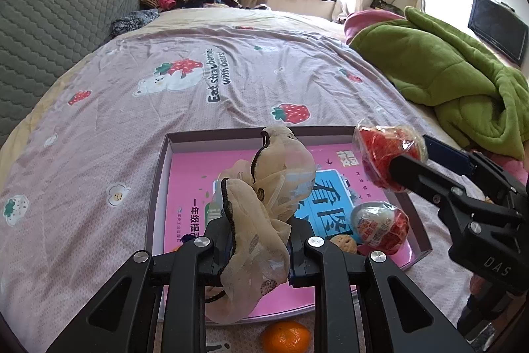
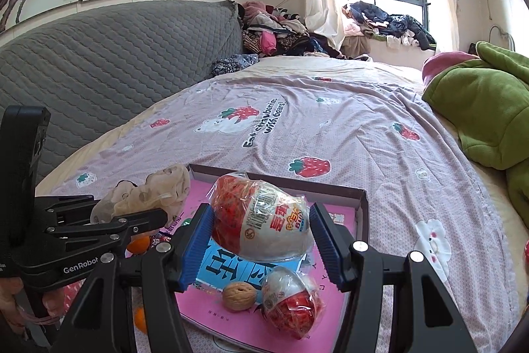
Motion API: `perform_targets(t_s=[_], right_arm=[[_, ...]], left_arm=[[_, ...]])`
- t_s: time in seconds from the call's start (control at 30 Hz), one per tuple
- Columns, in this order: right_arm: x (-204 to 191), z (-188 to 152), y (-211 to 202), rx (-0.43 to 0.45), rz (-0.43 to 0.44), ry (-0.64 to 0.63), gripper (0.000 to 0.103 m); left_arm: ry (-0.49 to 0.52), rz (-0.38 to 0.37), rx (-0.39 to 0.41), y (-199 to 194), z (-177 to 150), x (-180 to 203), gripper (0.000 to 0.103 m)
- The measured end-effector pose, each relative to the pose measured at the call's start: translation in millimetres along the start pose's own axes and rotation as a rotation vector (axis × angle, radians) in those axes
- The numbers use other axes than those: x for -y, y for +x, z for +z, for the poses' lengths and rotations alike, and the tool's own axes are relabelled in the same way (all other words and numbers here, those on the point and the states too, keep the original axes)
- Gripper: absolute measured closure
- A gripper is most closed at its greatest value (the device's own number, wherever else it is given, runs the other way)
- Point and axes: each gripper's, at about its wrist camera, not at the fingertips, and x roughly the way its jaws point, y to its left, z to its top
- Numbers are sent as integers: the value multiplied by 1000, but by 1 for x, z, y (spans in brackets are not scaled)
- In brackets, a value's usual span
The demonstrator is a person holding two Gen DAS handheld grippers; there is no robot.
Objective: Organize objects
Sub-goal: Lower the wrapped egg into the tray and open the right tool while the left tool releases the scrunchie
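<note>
There are two wrapped toy eggs [image 2: 261, 217] [image 2: 291, 303], one walnut [image 2: 238, 296], one beige hair scrunchie [image 1: 261, 214], two oranges [image 2: 139, 244] [image 2: 140, 318], and one shallow box [image 2: 362, 214].

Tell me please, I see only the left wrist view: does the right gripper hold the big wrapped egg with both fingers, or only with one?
Observer: With both. The big egg sits between the two blue pads of the right gripper, held over the tray.
Operator: And what lies half hidden behind my left finger, near the small egg?
Observer: A whole walnut. It lies on the pink book in the tray, right beside the small egg.
</note>
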Motion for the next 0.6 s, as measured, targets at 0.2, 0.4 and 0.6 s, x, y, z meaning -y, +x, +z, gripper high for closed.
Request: perform_targets(t_s=[0.2, 0.4, 0.6], right_arm=[[3, 3, 3, 9, 7, 1, 43], [4, 4, 12, 9, 8, -6, 43], [6, 0, 28, -12, -1, -18, 43]], left_arm=[[7, 14, -10, 8, 1, 0, 80], [17, 36, -22, 20, 4, -1, 80], [27, 55, -37, 35, 7, -2, 80]])
